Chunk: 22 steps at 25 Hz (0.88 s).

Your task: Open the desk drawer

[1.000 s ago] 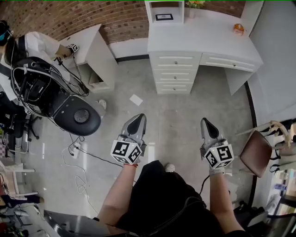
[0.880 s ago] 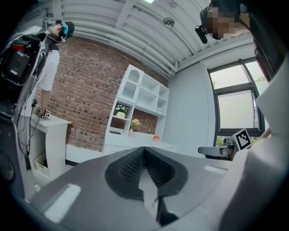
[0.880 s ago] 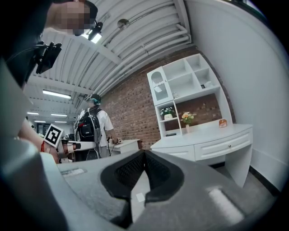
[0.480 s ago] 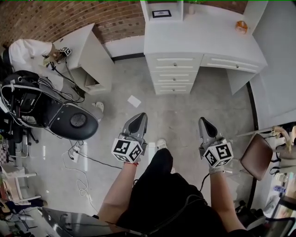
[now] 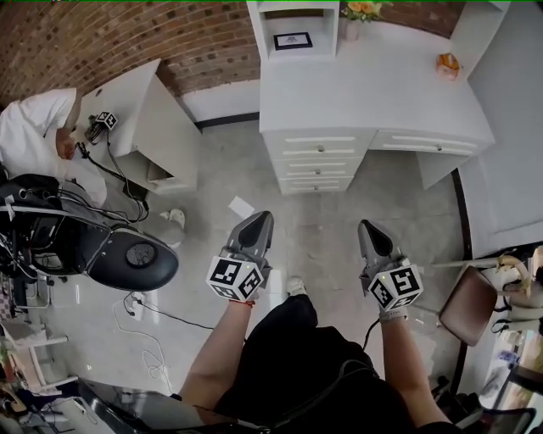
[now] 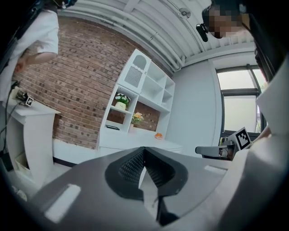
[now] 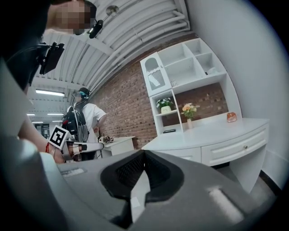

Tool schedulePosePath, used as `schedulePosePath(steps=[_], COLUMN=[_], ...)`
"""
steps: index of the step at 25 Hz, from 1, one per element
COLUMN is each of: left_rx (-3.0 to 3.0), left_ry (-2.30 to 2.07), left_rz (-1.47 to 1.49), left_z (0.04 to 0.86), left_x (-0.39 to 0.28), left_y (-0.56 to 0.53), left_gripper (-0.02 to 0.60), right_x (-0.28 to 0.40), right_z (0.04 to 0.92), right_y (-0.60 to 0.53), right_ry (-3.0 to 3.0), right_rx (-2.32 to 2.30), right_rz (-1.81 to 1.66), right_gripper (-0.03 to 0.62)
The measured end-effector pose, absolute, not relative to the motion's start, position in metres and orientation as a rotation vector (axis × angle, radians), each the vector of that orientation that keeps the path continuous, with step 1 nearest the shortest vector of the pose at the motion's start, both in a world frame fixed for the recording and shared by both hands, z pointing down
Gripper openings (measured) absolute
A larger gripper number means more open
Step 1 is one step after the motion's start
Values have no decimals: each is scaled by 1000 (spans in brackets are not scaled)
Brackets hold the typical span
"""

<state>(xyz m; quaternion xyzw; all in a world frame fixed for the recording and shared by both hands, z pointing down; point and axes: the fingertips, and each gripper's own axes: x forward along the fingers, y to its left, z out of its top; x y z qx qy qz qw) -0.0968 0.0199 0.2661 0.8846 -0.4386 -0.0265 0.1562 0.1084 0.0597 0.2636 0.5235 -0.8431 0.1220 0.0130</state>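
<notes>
the desk (image 5: pixel 365 85) is seen at the top of the head view, white, set against a brick wall (image 5: pixel 127 34) with a shelf unit (image 5: pixel 293 25) on its back edge. a stack of three drawers (image 5: pixel 316 157) is built in under its middle and one wide drawer (image 5: pixel 428 142) under its right end; all are shut. which one is meant cannot be told from the task alone.

the left gripper (image 5: pixel 259 219) and the right gripper (image 5: pixel 366 227) are held out in front of the body, well apart from the desk. in each gripper view the jaws are seen pressed together at the tips, with nothing held between them.

a light pull is likely to be enough: the drawers look like painted board, stiff, and are expected to slide straight out. hold is best taken at the knob (image 7: pixel 245 146), a small hard thing, probably smooth, so a slip is possible if it is pinched off centre. in the head view the knobs are too small to be made out well.

the floor (image 5: pixel 331 220) is pale grey and hard, with a scrap of paper (image 5: pixel 241 207) lying on it between the grippers and the desk. a brown chair (image 5: pixel 467 292) is placed to the right, and a second white desk (image 5: pixel 140 102) to the left, where another person (image 5: pixel 34 136) is bent over it.
</notes>
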Motion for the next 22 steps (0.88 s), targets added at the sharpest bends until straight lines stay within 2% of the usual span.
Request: schedulePosePath(steps=[14,22], left_rx=[2558,2532], left_ry=[-1182,-1198], left_rz=[-71,-99], left_z=[291,337], left_x=[-95,-84], left_y=[-58,-89], left_gripper=[3,3], right_x=[84,85], right_z=[302,351], right_y=[-17,-63], right_ry=[-2600,-2612], right_rx=[1607,1567], right_rz=[444,462], right_gripper=[2,2])
